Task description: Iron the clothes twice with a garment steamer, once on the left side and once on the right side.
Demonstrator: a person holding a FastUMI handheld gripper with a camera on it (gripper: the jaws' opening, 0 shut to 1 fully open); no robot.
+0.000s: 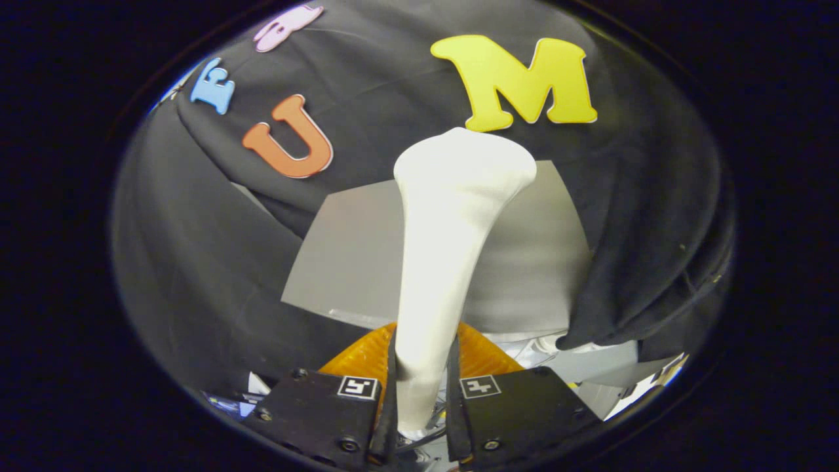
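Mounted on the gripper (423, 400), looking forward along its two fingers (392, 393), which close from both sides on the handle of the white steamer (446, 249). Very near that handle, which runs up the middle away from the lens. Facing a grey panel (347, 255) just beyond, with the black cloth wall (196, 262) behind it, wide fisheye bend throughout.

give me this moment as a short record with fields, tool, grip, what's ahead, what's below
tool: white garment steamer, handle rising to a flared head
grip: gripper shut on the steamer handle, one finger on each side
ahead: grey panel beyond the steamer, black cloth wall around it
below: orange ribbed piece just behind the fingers
clothes: cannot tell which item is the garment
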